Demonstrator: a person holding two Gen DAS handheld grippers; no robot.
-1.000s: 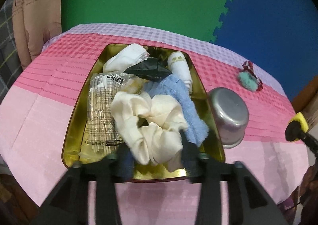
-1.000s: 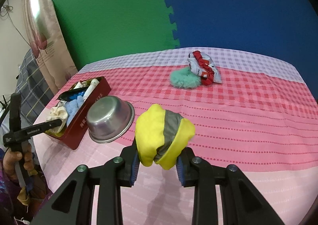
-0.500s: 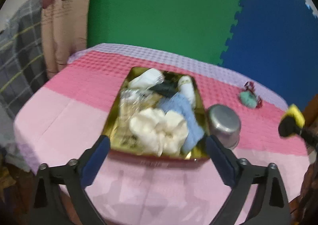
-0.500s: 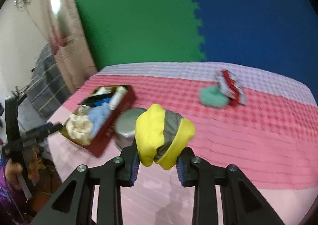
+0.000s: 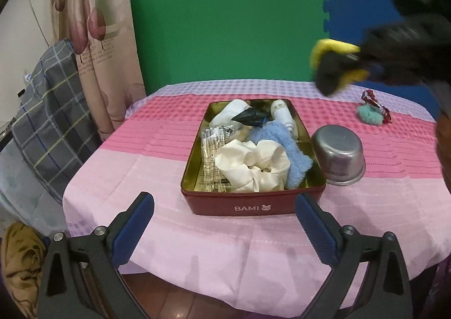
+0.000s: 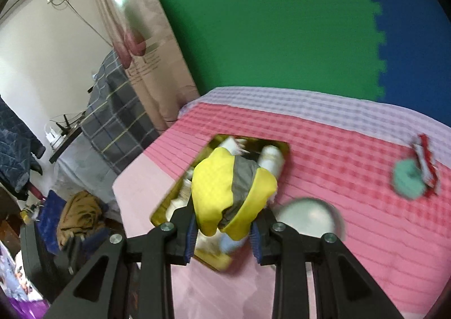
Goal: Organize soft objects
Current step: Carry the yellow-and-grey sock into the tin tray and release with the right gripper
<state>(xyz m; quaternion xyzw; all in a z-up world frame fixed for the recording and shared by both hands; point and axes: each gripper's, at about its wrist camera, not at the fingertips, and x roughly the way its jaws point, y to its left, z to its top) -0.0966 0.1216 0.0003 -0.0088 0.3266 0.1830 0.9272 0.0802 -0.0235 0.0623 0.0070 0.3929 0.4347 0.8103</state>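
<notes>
Up high, the right gripper (image 6: pixel 222 230) clamps a yellow-and-grey cloth bundle (image 6: pixel 232 192) above the red tin (image 5: pixel 253 206) of soft items. Meanwhile the left gripper (image 5: pixel 224 223) is spread wide, empty, near the tin's front wall

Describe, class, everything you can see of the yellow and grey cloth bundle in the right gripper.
The yellow and grey cloth bundle is a soft, balled-up piece of fabric: bright yellow, quilted-looking cloth with a grey band across its middle. The right gripper is shut on its lower part, blue pads pressing both sides. It hangs in the air above the red tin, touching nothing else. The left wrist view shows it blurred, high on the right, above the table.
</notes>
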